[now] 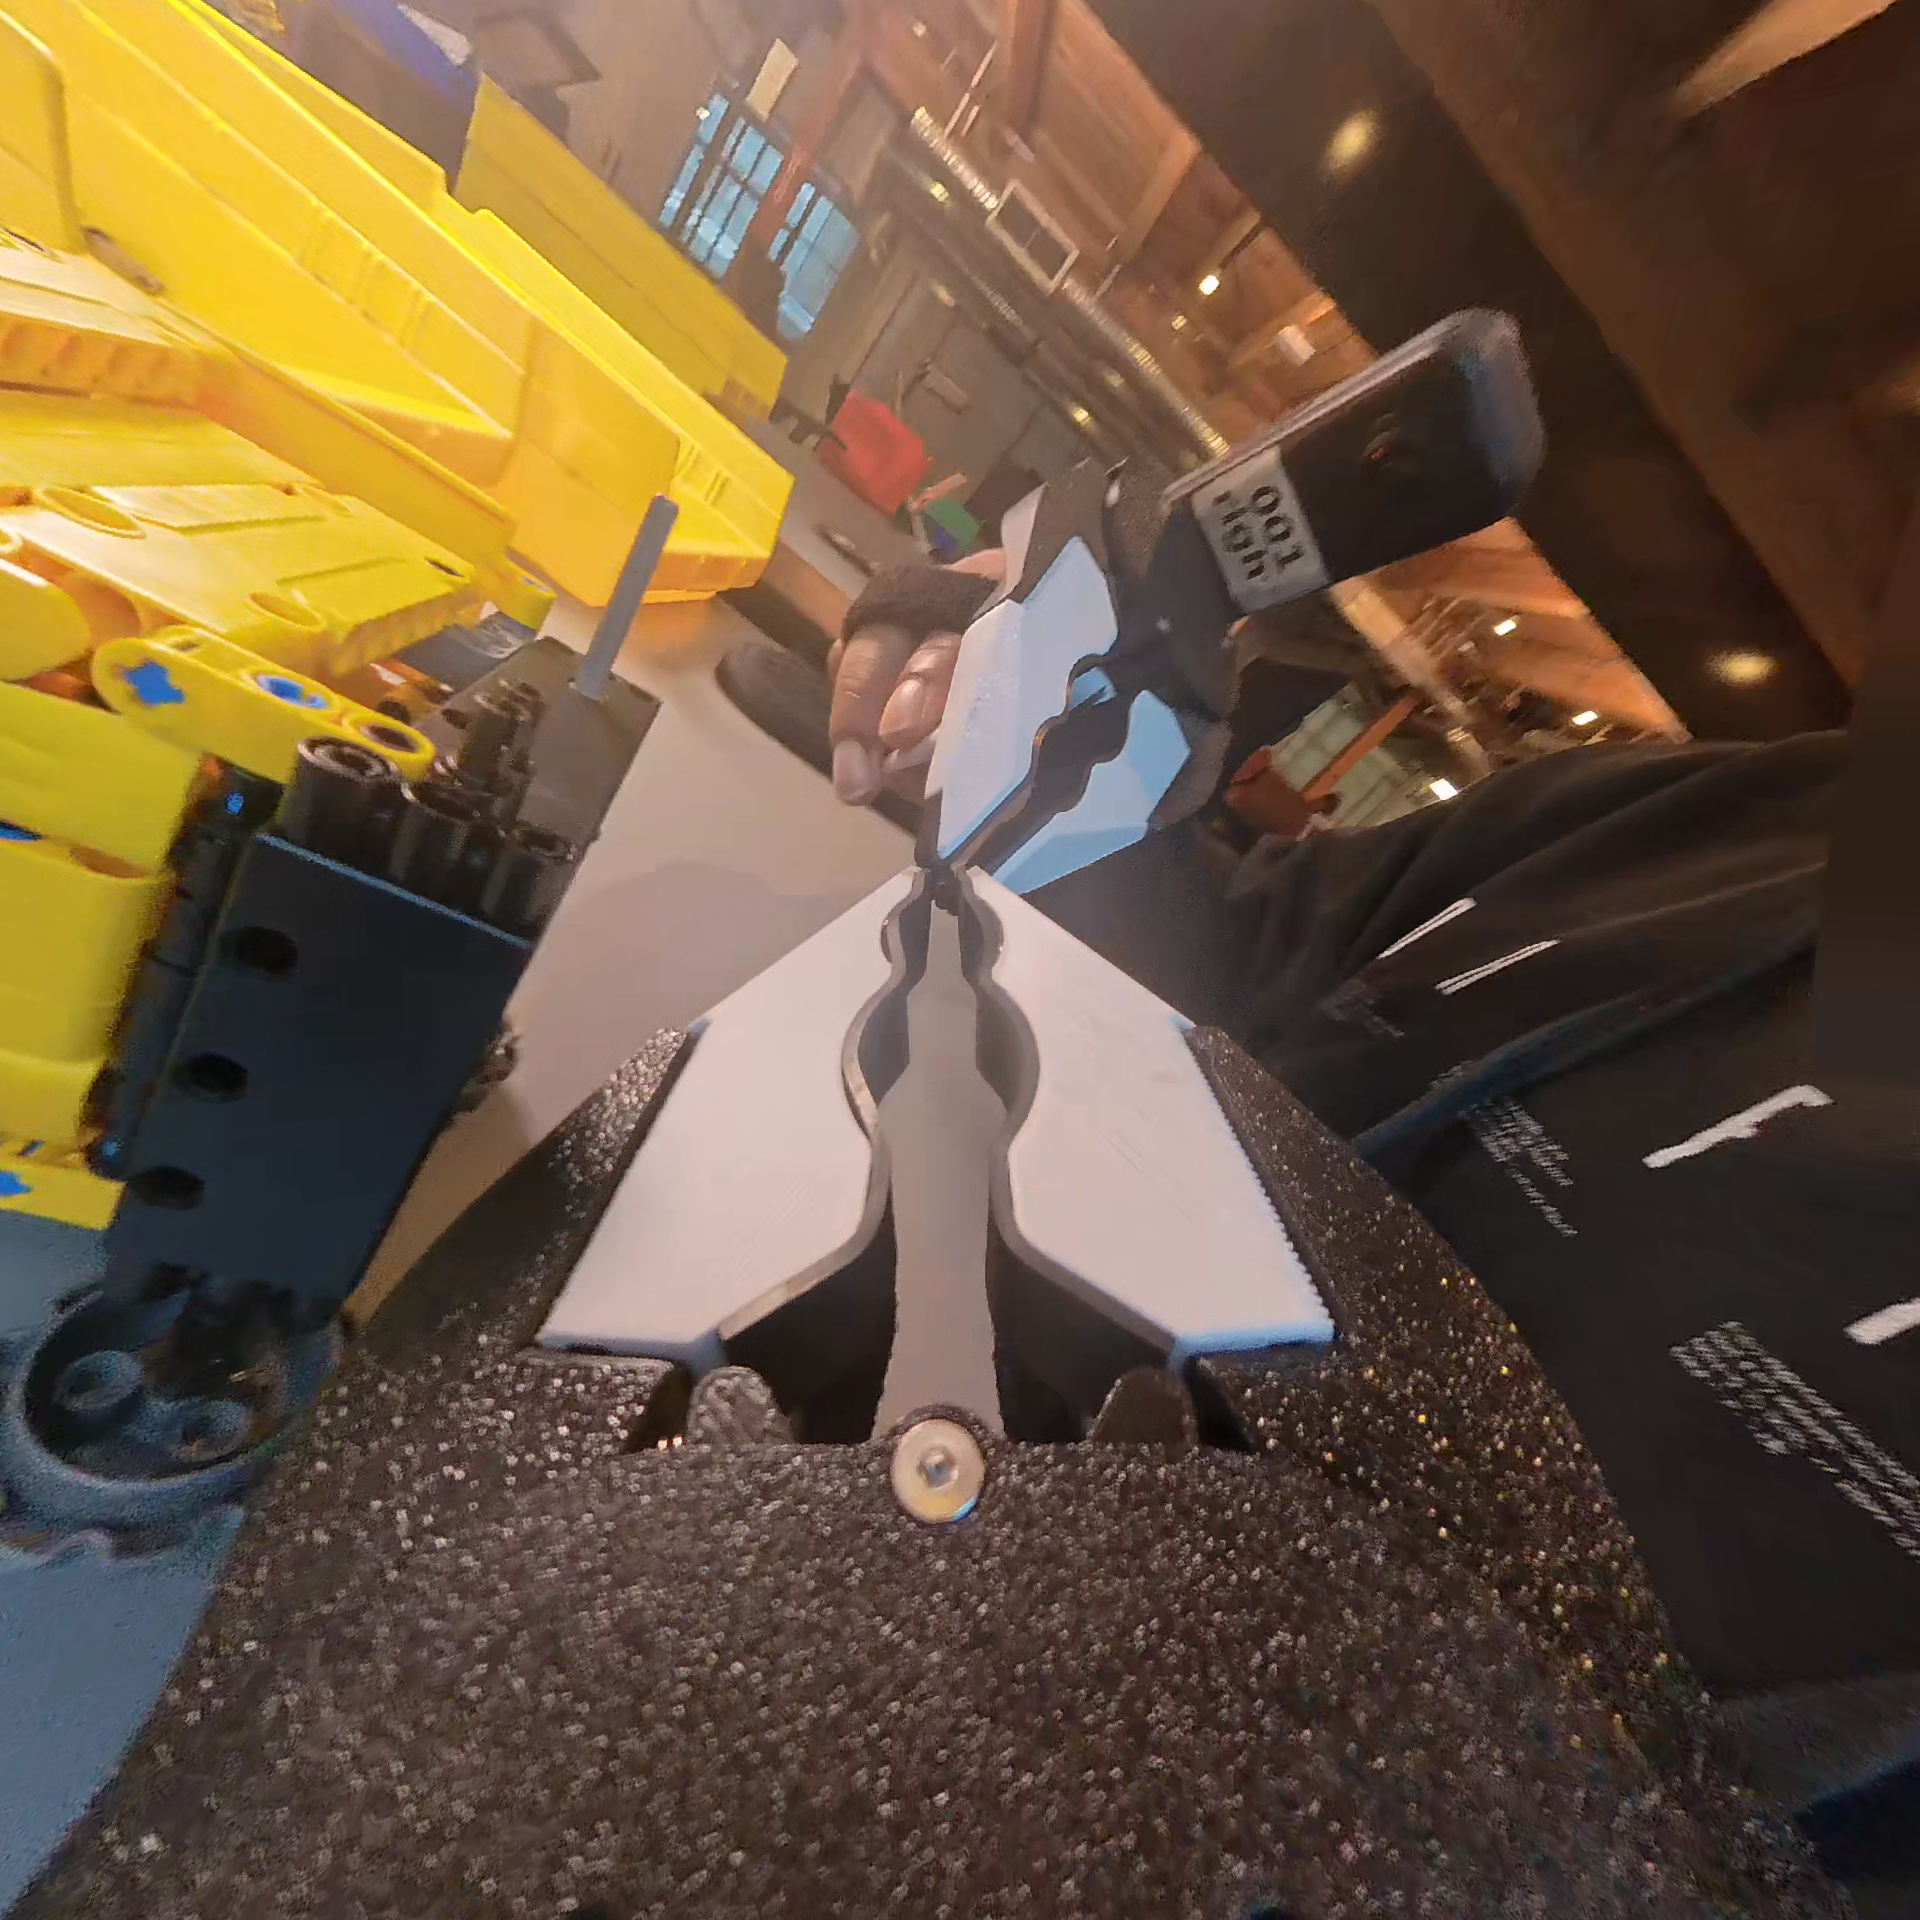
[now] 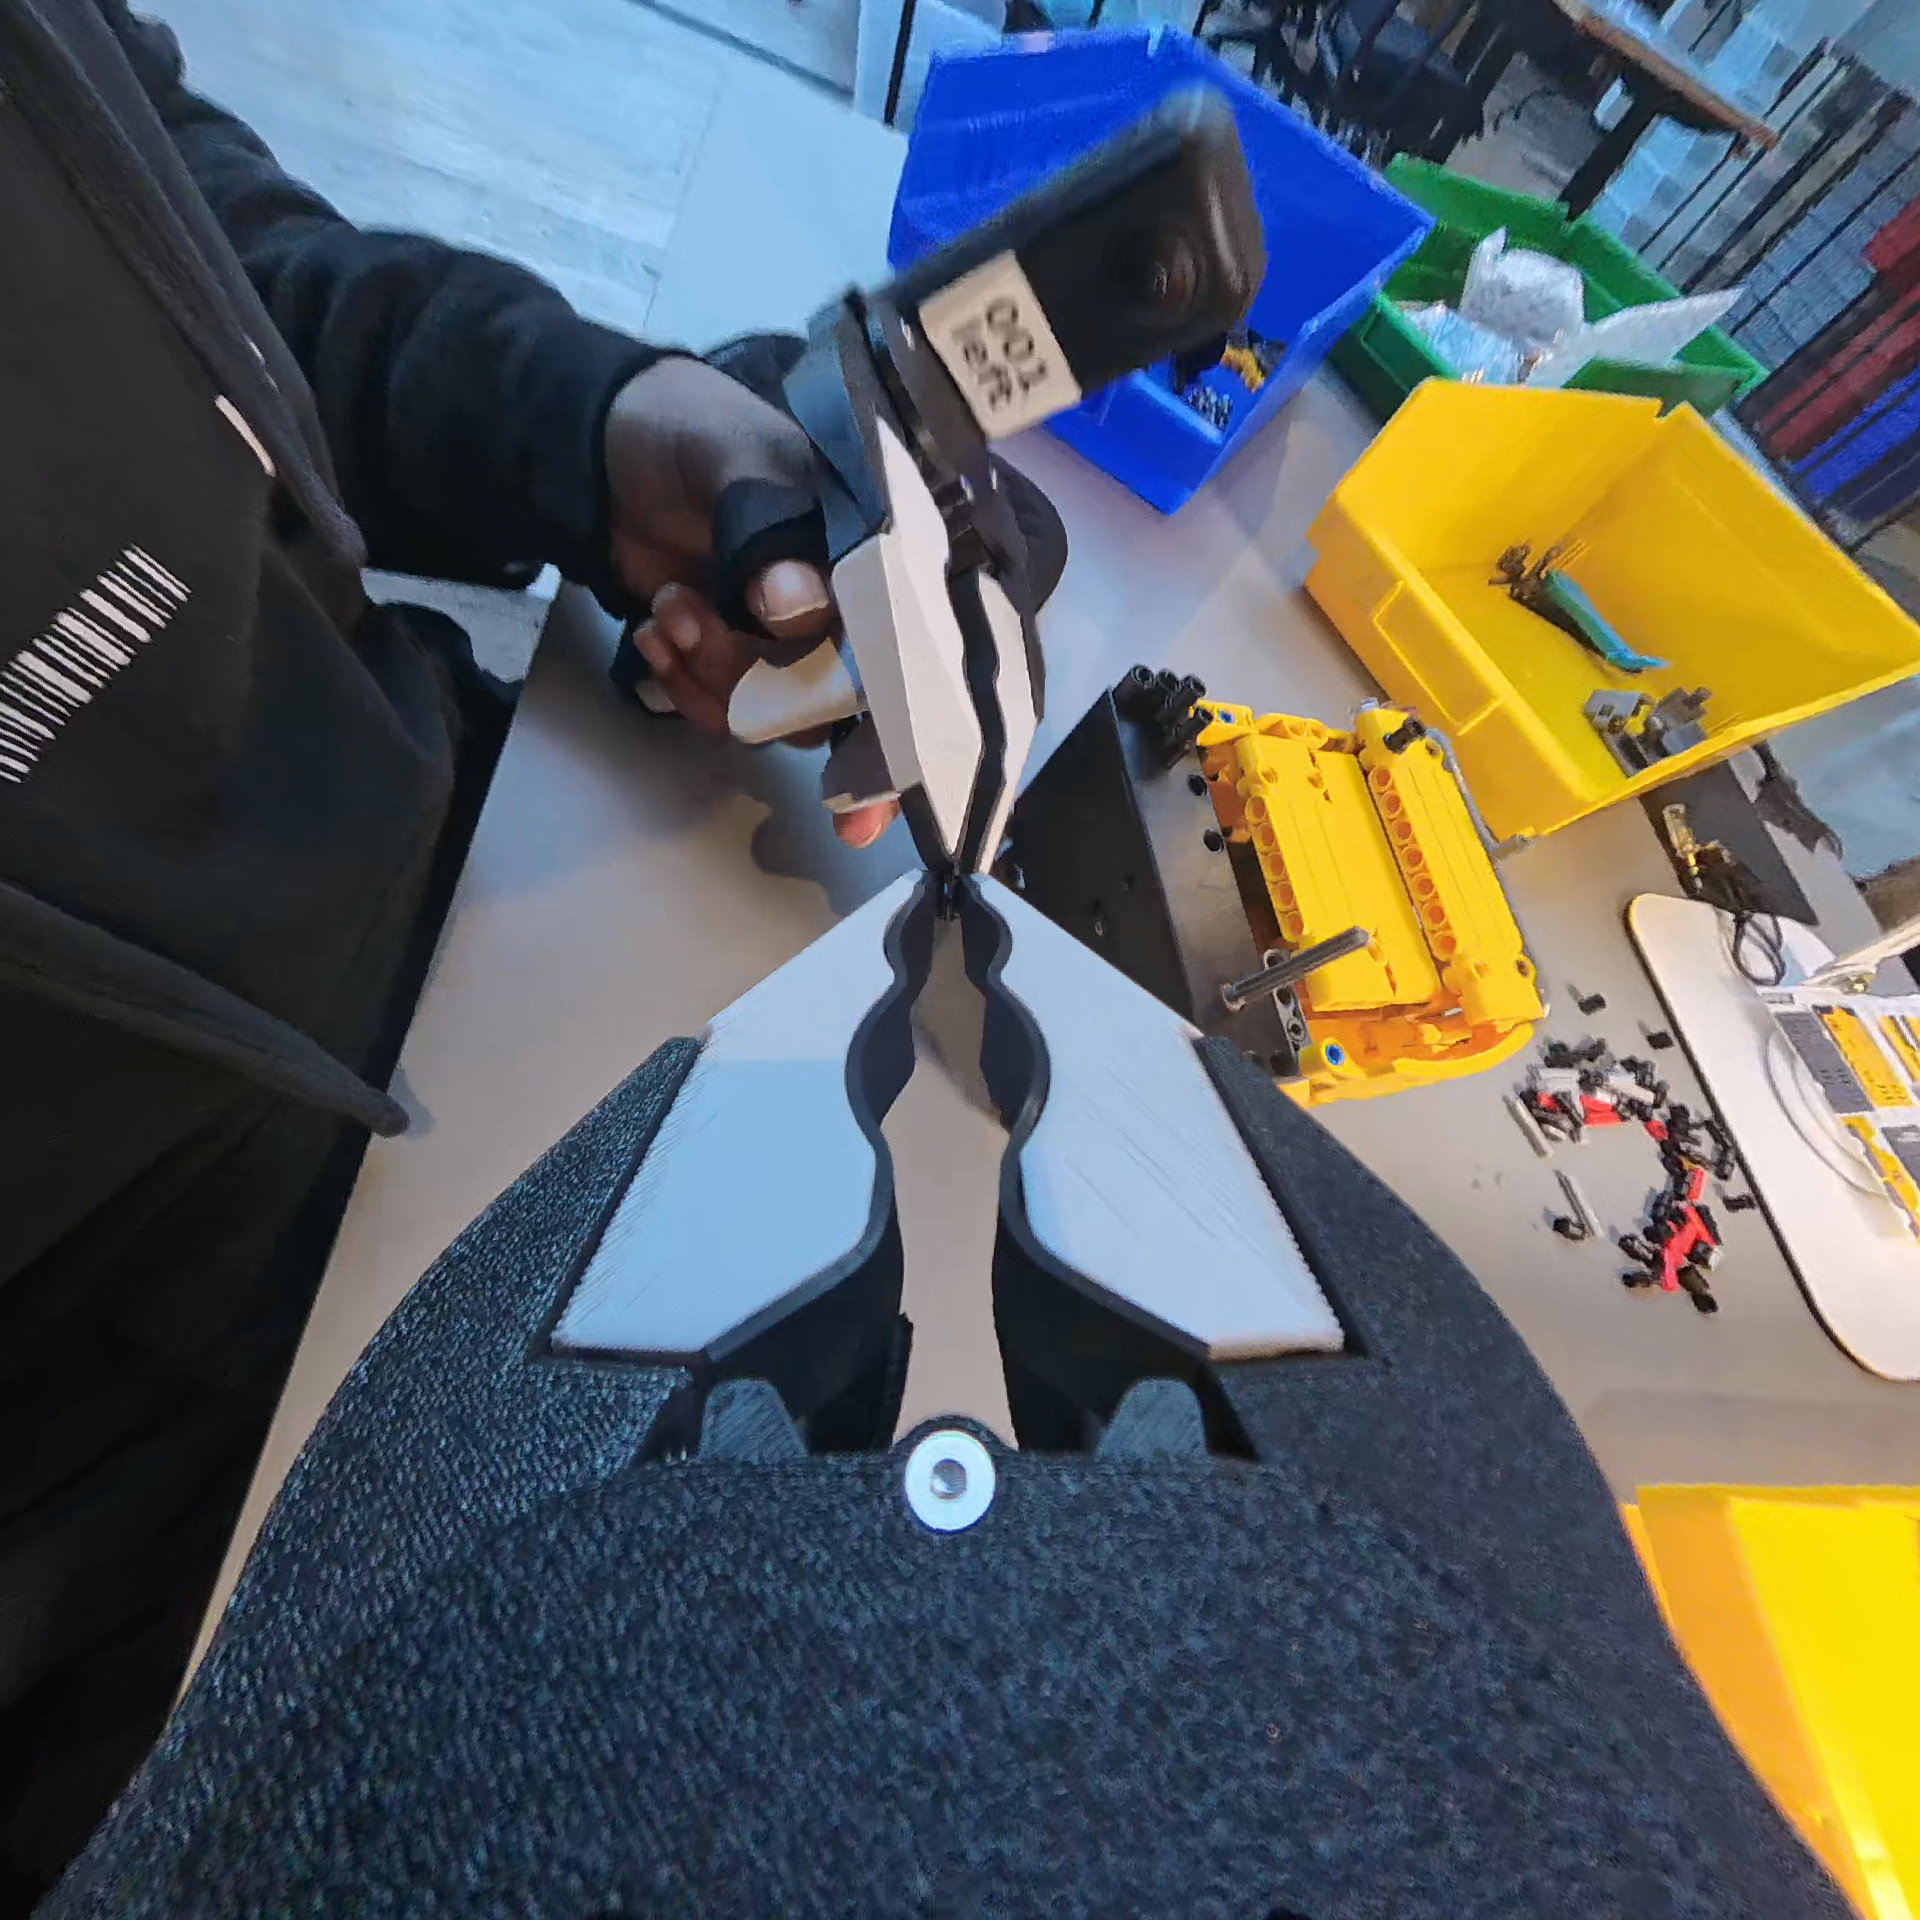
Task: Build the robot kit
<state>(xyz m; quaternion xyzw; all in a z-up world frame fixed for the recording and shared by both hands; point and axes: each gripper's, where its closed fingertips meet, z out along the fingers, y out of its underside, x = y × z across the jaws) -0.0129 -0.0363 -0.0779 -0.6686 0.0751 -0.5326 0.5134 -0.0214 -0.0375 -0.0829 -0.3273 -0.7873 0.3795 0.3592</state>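
- The left gripper (image 1: pixel 940 891) and right gripper (image 2: pixel 948 896) meet tip to tip above the table, both pinched on one tiny black pin (image 2: pixel 948 902).
- Just beside them stands a yellow brick model (image 2: pixel 1371 883) on its black base (image 2: pixel 1101 862).

Each wrist camera looks close along its own fingers, facing the other; both share the yellow brick model (image 2: pixel 1382 894) at frame right, left in the other view.

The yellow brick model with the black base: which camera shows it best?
The right wrist view. There the yellow brick model sits whole and sharp on the grey table, black base and grey rod included. The left wrist view catches it only from very close, blurred and cut off at the left edge.
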